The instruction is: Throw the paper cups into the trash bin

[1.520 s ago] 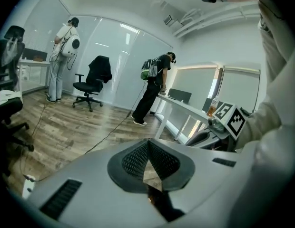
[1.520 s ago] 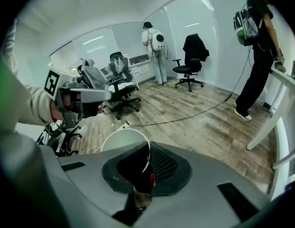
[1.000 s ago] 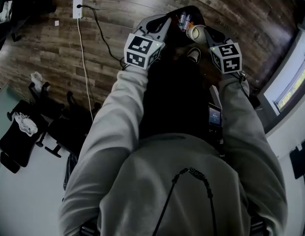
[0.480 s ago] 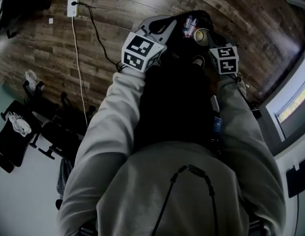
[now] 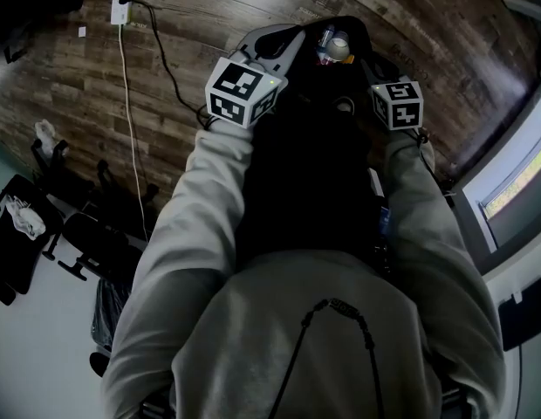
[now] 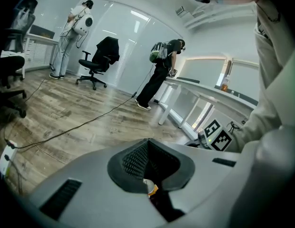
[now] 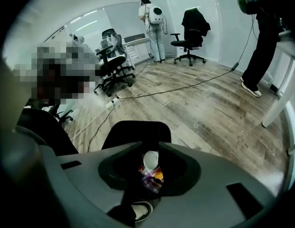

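Head view first: the paper cup (image 5: 338, 49) is down inside the trash bin (image 5: 358, 26), lying on the litter with its mouth up! A second ago it sat pinched at the tip of the right gripper (image 5: 365, 61), just over the bin's rim. Those jaws have just been opening and now stand spread with nothing between them. From the right gripper's own view, the cup (image 7: 150, 159) shows through the gap, well below, among bright wrappers in the bin. That looks like this cup's drop done. The left gripper (image 5: 292, 40) hangs over the bin's other side, its jaws pressed together on nothing. The cup moved, and the right jaws let go.
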`<state>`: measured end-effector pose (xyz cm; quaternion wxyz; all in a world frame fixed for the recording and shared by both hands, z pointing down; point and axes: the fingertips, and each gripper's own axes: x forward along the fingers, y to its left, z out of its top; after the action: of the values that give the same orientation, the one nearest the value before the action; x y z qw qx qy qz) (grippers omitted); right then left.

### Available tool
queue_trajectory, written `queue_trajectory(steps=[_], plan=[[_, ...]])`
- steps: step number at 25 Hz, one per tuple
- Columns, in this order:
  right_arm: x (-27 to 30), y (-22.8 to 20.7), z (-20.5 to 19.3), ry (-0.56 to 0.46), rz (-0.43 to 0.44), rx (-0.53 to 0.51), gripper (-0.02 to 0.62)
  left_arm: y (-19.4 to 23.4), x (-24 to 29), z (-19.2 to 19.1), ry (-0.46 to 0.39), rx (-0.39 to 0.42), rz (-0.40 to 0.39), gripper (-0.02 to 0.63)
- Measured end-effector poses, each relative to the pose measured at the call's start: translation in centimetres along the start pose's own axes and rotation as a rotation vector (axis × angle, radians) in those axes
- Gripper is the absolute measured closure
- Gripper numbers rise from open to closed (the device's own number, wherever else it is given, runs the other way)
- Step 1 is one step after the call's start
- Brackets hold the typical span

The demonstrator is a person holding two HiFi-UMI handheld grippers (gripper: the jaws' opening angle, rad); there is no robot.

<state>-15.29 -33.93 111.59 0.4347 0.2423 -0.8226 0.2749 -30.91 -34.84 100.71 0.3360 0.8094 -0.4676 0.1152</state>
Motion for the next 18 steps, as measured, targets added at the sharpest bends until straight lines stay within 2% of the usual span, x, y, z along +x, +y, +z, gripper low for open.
queue_trajectory(steps=[9,15,18], plan=[[-6.6,0.2,-0.4,0.037,-0.036,0.052,0.513,-3.3,-2.1,1.7,-0.023,-0.087,-0.009,0.601],[-12.4,3.7,0.5,0.037,-0.029,0.108,0.514,-7.0,-6.5,3.9,0.027,-0.108,-0.039,0.601],[-15.7,4.5,2.4,0.023,-0.043,0.112,0.514,-8.2,-8.4,6.3,0.045,-0.083,-0.041,0.601]])
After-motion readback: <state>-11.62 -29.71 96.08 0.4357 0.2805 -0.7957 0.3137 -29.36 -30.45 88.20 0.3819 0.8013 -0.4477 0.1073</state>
